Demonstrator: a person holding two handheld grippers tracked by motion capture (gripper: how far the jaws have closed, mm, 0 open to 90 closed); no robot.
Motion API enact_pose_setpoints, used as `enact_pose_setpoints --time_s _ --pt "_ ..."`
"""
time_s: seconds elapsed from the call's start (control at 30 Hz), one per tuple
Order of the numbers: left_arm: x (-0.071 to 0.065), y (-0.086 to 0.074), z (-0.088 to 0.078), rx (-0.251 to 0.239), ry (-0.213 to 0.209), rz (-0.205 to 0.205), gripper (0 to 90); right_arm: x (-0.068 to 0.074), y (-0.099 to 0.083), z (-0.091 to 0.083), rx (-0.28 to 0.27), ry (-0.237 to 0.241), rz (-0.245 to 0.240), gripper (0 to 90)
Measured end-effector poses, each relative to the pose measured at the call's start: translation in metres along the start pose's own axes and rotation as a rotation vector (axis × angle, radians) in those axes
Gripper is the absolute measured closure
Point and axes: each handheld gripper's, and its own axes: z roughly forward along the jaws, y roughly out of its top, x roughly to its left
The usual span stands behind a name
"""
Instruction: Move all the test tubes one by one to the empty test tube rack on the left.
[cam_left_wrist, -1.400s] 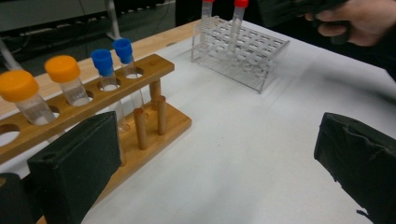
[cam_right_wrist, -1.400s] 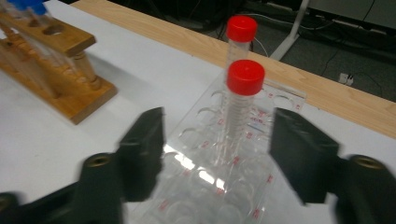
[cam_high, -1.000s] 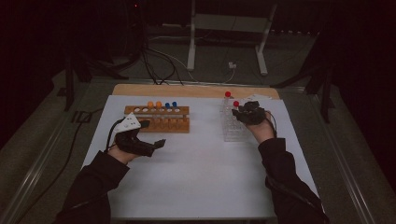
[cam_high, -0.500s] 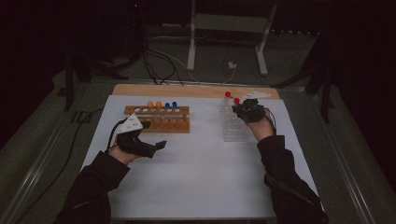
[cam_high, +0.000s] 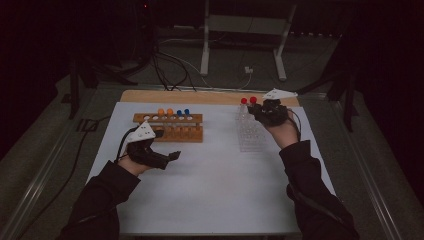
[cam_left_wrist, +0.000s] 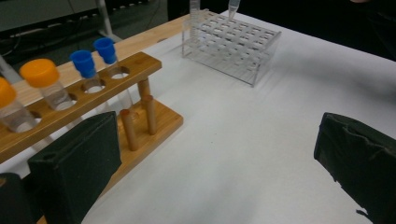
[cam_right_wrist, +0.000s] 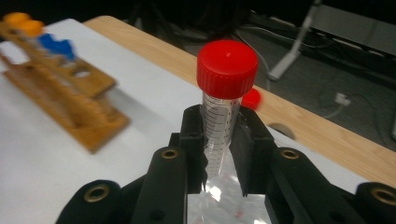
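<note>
The left hand-held gripper (cam_high: 172, 156) is waiting spread and empty over the worktop (cam_high: 215, 190) beside the wooden rack (cam_high: 169, 127); farther off, the right hand-held gripper (cam_right_wrist: 219, 154) is pinching the red-capped tube (cam_right_wrist: 224, 100) just under its cap, above the clear rack (cam_high: 248, 136), likely for pulling it straight out.

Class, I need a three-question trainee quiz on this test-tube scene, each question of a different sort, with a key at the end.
1. True or false: the right gripper is shut on a red-capped tube.
2. Which caps stand in the wooden rack? A) green and white B) orange and blue C) black only
3. Fill in: the left gripper has its jaws ____, with nothing between them.

Key: 1 true; 2 B; 3 open. The clear plastic rack stands apart from the wooden one.
</note>
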Motion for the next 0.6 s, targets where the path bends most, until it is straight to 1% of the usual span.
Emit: enact_pose_setpoints --time_s 0.17,0.23,0.27,0.5,0.6 --pt "-0.004 0.003 0.003 0.007 -0.018 0.010 1.4 0.021 -0.001 -0.003 0.003 0.056 -0.039 74.6" --pt "-0.005 0.005 0.004 0.007 -0.022 0.012 1.4 0.028 -0.003 -0.004 0.002 0.077 -0.046 74.6" --pt "-0.006 0.005 0.004 0.006 -0.022 0.014 1.4 0.033 -0.004 -0.004 0.002 0.091 -0.053 74.6" --pt "-0.013 0.011 0.009 0.014 -0.058 0.035 1.8 0.060 -0.016 -0.005 0.017 0.160 -0.105 74.6" --pt "-0.016 0.015 0.011 0.009 -0.072 0.042 1.8 0.069 -0.021 -0.005 0.018 0.190 -0.110 74.6"
